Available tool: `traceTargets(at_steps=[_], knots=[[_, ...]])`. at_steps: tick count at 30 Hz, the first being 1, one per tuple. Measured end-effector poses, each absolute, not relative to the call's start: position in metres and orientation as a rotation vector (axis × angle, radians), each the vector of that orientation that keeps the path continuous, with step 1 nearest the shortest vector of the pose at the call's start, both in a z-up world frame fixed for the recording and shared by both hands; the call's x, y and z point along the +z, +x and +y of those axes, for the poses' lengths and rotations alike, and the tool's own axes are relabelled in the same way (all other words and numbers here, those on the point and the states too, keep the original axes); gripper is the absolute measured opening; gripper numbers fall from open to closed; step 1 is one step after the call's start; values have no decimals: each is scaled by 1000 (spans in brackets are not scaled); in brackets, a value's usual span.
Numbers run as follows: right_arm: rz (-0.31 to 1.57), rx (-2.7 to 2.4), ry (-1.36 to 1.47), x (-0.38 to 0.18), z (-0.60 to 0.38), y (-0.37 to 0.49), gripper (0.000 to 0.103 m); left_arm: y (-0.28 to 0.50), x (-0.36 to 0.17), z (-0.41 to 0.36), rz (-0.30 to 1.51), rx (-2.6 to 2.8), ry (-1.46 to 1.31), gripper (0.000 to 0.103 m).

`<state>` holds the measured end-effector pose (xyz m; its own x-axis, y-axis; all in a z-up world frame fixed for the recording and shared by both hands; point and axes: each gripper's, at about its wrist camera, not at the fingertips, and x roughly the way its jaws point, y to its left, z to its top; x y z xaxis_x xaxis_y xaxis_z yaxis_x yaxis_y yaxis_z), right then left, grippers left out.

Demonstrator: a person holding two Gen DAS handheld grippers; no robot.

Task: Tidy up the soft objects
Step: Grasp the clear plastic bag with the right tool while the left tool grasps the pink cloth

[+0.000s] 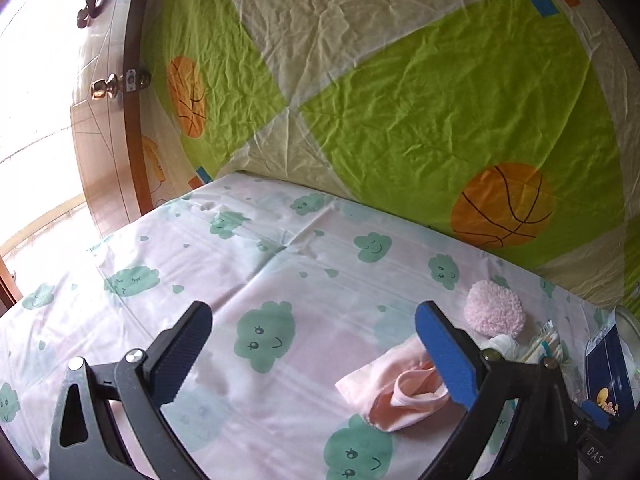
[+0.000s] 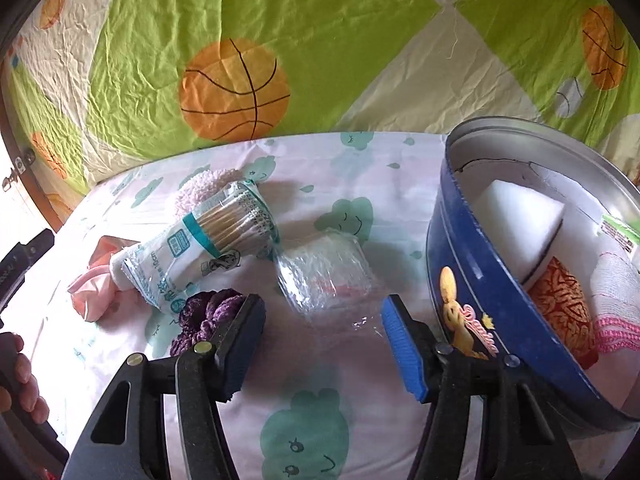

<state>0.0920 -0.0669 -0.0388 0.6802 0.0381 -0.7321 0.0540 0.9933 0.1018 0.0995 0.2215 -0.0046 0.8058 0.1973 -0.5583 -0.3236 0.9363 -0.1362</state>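
Note:
My left gripper (image 1: 314,316) is open above the cloud-print sheet (image 1: 260,264), holding nothing. A pale pink cloth (image 1: 396,396) lies crumpled against its right finger (image 1: 444,360). A fluffy pink pom (image 1: 495,308) sits just beyond. My right gripper (image 2: 322,308) is open too, nothing pressed between its pads. A clear plastic packet (image 2: 324,272) lies just ahead of its tips. A purple scrunchie (image 2: 204,312) rests beside its left finger (image 2: 240,344). A bag of cotton swabs (image 2: 208,248) lies further left, by the pink cloth (image 2: 90,280). The pink pom (image 2: 200,188) is behind the bag.
A round blue tin (image 2: 480,280) stands at the right, holding a white sponge (image 2: 516,224), an orange patterned item (image 2: 560,300) and a white-and-pink cloth (image 2: 616,292). A green basketball-print sheet (image 2: 280,20) hangs behind. A wooden door (image 1: 100,140) is at the left. A person's hand (image 2: 20,380) shows bottom left.

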Motion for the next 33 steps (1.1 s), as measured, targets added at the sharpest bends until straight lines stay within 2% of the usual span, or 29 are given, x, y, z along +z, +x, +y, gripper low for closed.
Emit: traceTargets(at_steps=[9,11,12,13,15,19,24,26,27,29,32,33], knots=[[894,-28,62,-47,-57,120,63,108,-10,216,618,222,-195,103],[893,-24,55,-46,-56,120,54,113,-16,205,659,179,-151,103],[889,-6,53,-45,-56,118,42,116,-20,198,682,160,-124,103],[886,11,50,-44,-56,117,35,118,-24,191,701,144,-97,103],[874,38,65,-42,-57,114,26,121,-29,181,726,126,-47,103],[837,189,179,-39,-65,96,21,125,-36,178,766,117,-31,103],[714,287,156,-20,-61,63,21,133,-46,192,827,119,-111,102],[683,302,149,-16,-60,52,21,138,-53,196,864,107,-137,94],[670,300,144,-13,-60,44,21,140,-56,197,882,98,-152,84],[648,281,121,-12,-59,36,21,139,-56,198,879,97,-162,78],[619,279,90,-13,-56,29,21,137,-54,197,866,94,-160,47],[608,273,85,-11,-56,26,21,136,-53,198,859,85,-168,26]])
